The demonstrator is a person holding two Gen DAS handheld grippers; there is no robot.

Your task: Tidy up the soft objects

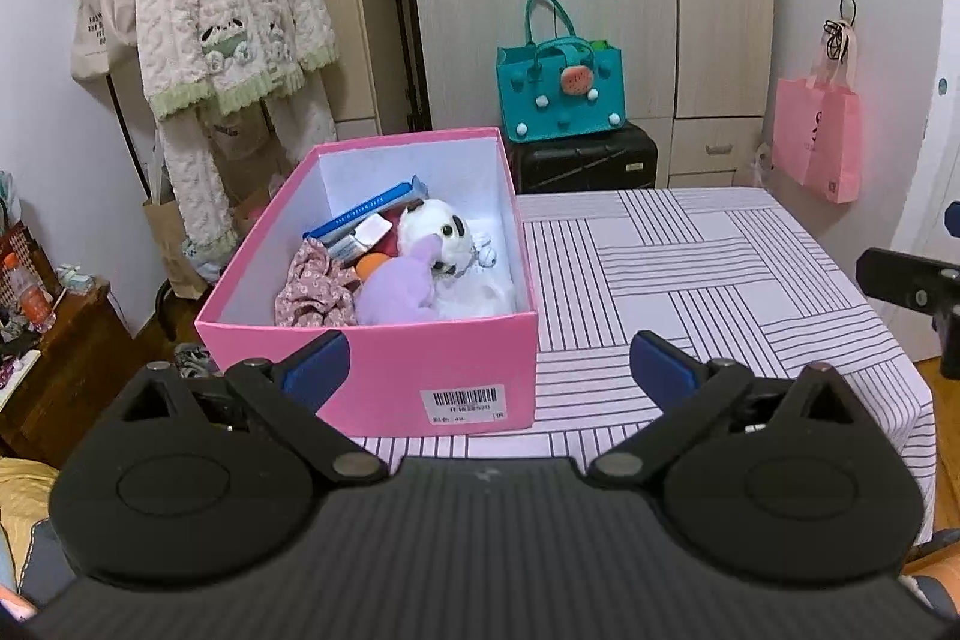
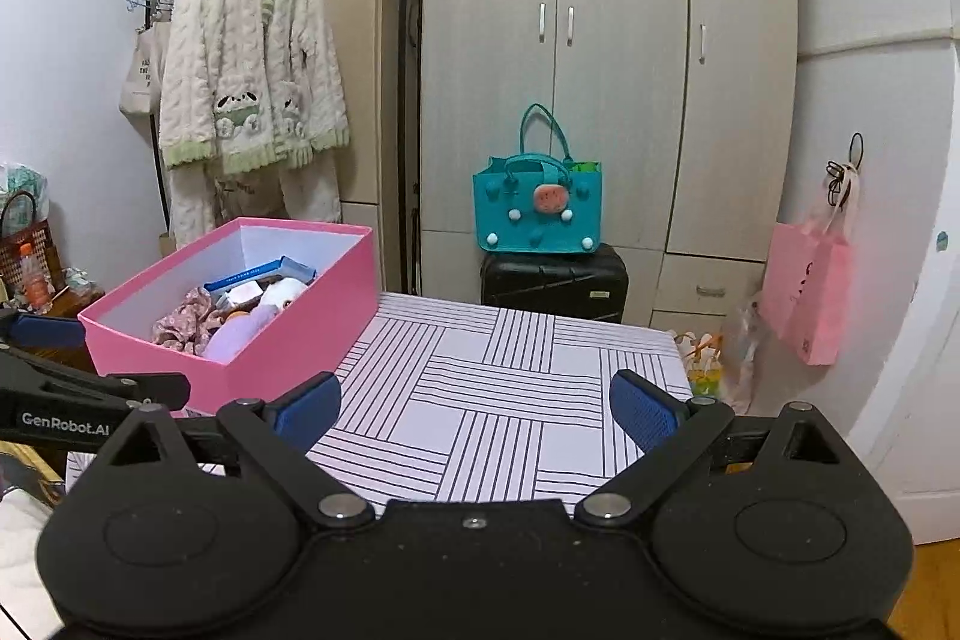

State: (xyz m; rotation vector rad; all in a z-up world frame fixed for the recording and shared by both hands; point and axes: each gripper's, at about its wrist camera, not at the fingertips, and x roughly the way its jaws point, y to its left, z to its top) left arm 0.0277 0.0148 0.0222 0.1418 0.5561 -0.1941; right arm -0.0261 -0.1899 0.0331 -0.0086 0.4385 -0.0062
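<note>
Firstly, through the left wrist camera I saw my left gripper [image 1: 489, 367] with its two blue pads spread wide and nothing between them. It hovered just before the near wall of the pink box [image 1: 384, 370], which stood on the striped tablecloth [image 1: 690, 292]. Inside the box lay a white plush toy [image 1: 447, 229], a purple plush [image 1: 399, 283] just before it, a floral cloth [image 1: 315, 283] at the box's left side, and a blue packet [image 1: 366, 214] toward the far wall.

Then, through the right wrist camera, my right gripper [image 2: 474, 409] was also wide open and empty, above the bare cloth to the right of the box. The box stood at the table's left part, the soft things still visible inside. Behind the box hung a fluffy robe [image 2: 252, 64].
</note>
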